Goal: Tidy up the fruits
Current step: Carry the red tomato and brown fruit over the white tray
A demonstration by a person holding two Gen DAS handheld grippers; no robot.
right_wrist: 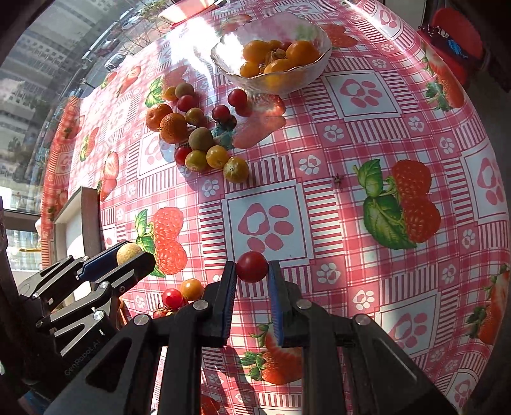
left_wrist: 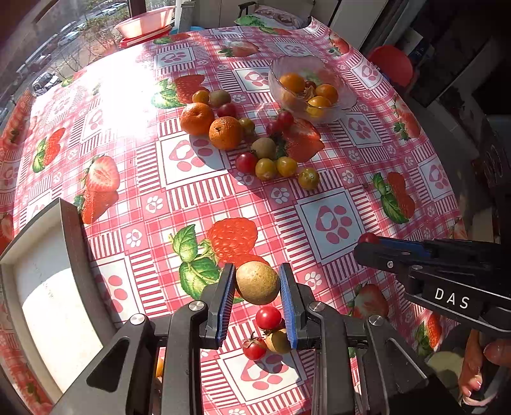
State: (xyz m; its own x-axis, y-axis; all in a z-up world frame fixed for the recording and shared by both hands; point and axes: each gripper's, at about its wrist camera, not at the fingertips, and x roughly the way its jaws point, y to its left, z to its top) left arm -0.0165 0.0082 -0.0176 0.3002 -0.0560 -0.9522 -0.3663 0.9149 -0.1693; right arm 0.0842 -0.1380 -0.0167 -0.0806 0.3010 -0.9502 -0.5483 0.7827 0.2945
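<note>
My left gripper (left_wrist: 257, 282) is shut on a brown kiwi (left_wrist: 257, 282), held above the table; it also shows in the right wrist view (right_wrist: 127, 252). My right gripper (right_wrist: 252, 267) is shut on a red cherry tomato (right_wrist: 251, 267); it also shows in the left wrist view (left_wrist: 367, 239). A glass bowl (left_wrist: 287, 68) holds orange fruits (left_wrist: 292, 82) at the far side. Loose fruits lie beside it: two mandarins (left_wrist: 225, 132), kiwis (left_wrist: 263, 148), red and yellow cherry tomatoes (left_wrist: 265, 168). A few small tomatoes (left_wrist: 268, 317) lie below my left gripper.
A white tray with a grey rim (left_wrist: 70, 236) sits at the table's left edge. A pink bowl (left_wrist: 145, 20) on a red plate stands at the far edge. A red stool (left_wrist: 391, 64) is beyond the table at right. The tablecloth (left_wrist: 329, 220) has a strawberry print.
</note>
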